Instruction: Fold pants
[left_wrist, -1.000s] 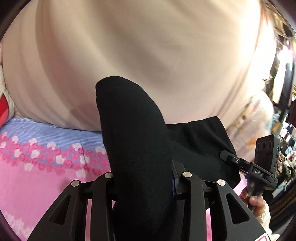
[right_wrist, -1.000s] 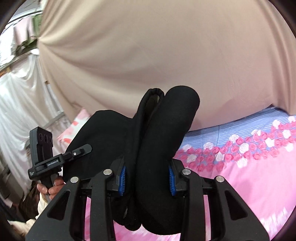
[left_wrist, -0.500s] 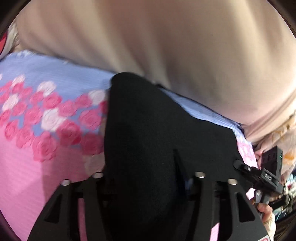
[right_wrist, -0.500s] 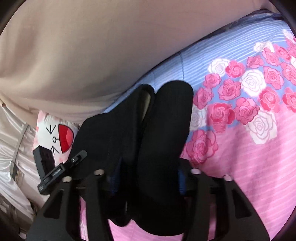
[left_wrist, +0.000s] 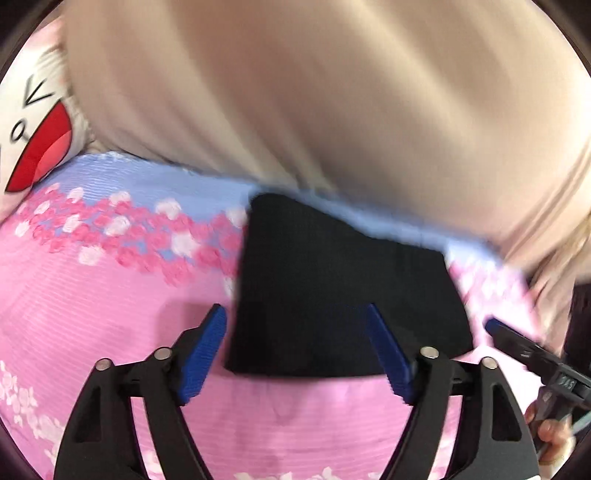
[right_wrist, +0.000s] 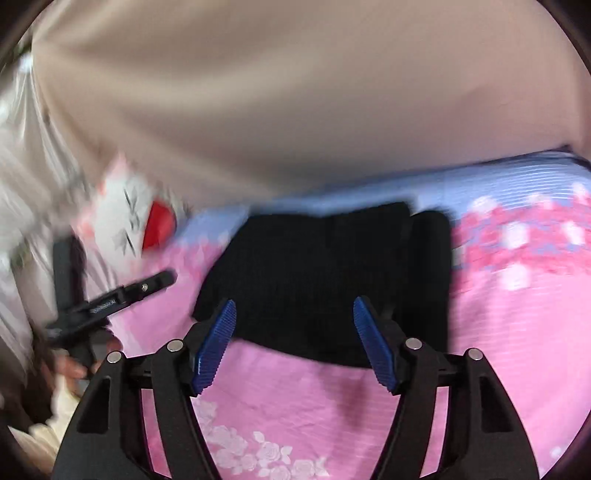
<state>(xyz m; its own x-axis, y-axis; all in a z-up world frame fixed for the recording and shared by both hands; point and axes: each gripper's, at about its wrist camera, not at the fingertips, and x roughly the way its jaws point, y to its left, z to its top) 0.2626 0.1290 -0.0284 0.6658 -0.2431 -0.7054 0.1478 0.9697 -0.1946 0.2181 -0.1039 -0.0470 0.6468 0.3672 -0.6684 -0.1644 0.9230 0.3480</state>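
The left gripper (left_wrist: 295, 354) has black plastic arms faced with ribbed blue rubber pads (left_wrist: 201, 360). Its jaws stand spread and have just been opening; the pads press on nothing. The near edge of the folded black knit pants (left_wrist: 343, 295) lies between and just beyond the tips, flat on the bed.

The right gripper (right_wrist: 293, 343), of the same build, also has its jaws apart, having just been opening, with its ribbed blue pads (right_wrist: 216, 347) clear of the cloth. In its view the pants (right_wrist: 332, 280) form a compact dark block with a thicker doubled layer along the right side.

The pants rest on a pink, finely striped bedsheet (left_wrist: 110, 295) printed with pink and white roses and a pale blue band at the far edge. Behind it hangs a smooth beige fabric (left_wrist: 314, 92), blurred. A white cushion with a red cartoon mouth (left_wrist: 33, 125) sits at the far left corner.
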